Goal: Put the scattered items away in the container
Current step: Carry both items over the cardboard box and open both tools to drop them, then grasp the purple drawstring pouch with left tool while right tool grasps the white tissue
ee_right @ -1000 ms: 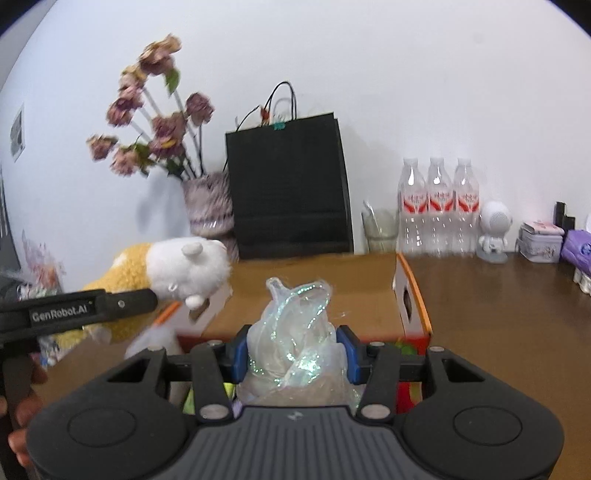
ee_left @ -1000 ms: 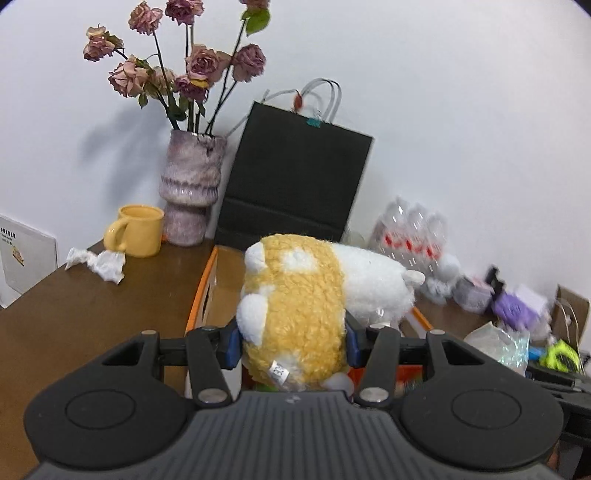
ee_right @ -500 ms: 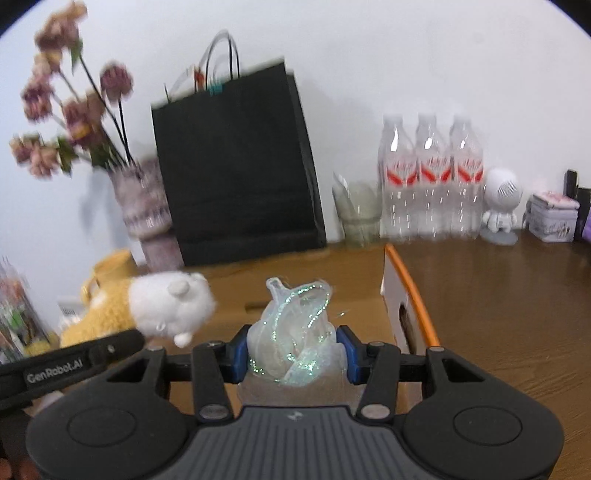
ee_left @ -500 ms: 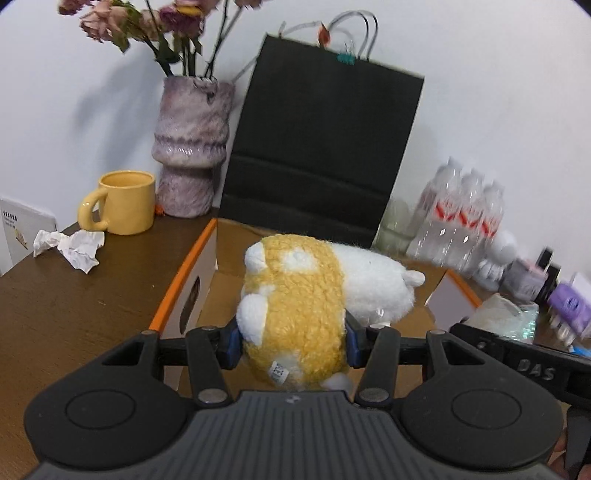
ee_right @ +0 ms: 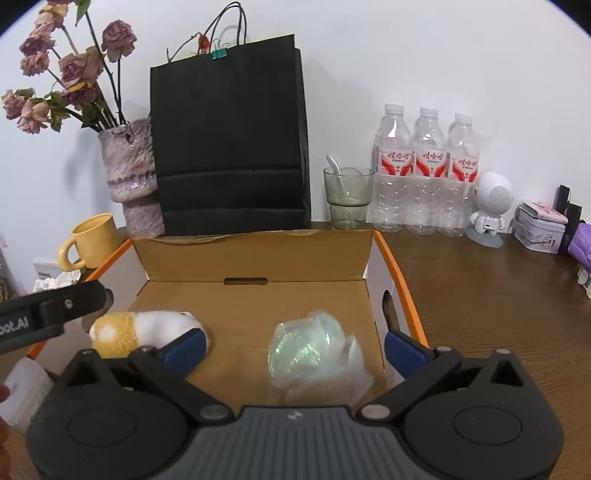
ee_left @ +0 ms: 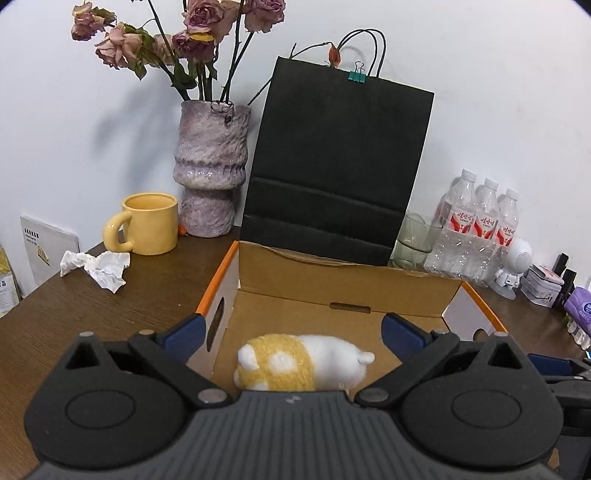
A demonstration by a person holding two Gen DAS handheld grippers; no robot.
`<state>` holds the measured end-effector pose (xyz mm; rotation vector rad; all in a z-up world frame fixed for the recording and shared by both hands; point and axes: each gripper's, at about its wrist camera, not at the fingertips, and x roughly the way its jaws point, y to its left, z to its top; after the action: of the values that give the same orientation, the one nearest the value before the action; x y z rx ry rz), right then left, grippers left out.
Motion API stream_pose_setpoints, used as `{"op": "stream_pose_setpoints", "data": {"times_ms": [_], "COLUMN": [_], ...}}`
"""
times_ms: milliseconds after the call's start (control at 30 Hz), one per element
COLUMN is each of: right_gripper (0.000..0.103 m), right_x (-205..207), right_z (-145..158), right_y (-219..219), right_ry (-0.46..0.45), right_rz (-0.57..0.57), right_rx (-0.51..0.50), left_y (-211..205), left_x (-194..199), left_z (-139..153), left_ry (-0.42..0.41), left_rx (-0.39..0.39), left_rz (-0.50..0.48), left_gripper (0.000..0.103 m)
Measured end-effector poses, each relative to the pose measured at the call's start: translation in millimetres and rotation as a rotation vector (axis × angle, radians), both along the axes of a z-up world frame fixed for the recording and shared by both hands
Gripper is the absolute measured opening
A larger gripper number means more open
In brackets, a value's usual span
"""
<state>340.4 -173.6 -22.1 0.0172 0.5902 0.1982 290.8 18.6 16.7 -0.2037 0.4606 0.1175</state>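
Fuzzy yellow-white plush toy (ee_left: pixel 301 363) and crinkly bag (ee_right: pixel 314 354) lie in cardboard box (ee_right: pixel 255 258).

Even, fairly bright indoor light fills both views. On the white wall (ee_left: pixel 480 92) the dried flowers (ee_left: pixel 184 33) and vase (ee_left: pixel 210 166) throw a soft grey shadow to their left, so the light arrives from the right. Fisheye bending curves the table (ee_right: pixel 480 295) edge and darkens the picture corners. The crinkled plastic bag (ee_right: pixel 314 354) in the box (ee_right: pixel 255 258) is smeared by motion blur; the water bottles (ee_right: pixel 424 166) stay sharp, with small highlights.
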Motion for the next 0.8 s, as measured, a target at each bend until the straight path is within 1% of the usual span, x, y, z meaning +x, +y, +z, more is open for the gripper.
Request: {"op": "stream_pose_setpoints", "data": {"times_ms": [267, 467, 633, 733, 800], "right_gripper": [0.103, 0.103, 0.103, 0.103, 0.103], "right_x": [0, -5, -21, -38, -50], "right_z": [0, 5, 15, 22, 26], "right_y": [0, 1, 2, -1, -4], "right_ry": [0.009, -0.004, -0.027, -0.049, -0.061], "right_rz": [0.000, 0.002, 0.008, 0.019, 0.025], "right_rx": [-0.006, -0.015, -0.043, -0.055, -0.058], "left_y": [-3, -5, -4, -4, -7], "left_x": [1, -6, -24, -41, -54], "left_z": [-2, 5, 15, 20, 22], "left_ry": [0.007, -0.016, -0.051, -0.073, -0.083], "left_rx": [0.011, 0.010, -0.005, -0.046, -0.055], "left_rz": [-0.018, -0.029, -0.032, -0.065, -0.083], "left_gripper": [0.103, 0.103, 0.103, 0.103, 0.103]}}
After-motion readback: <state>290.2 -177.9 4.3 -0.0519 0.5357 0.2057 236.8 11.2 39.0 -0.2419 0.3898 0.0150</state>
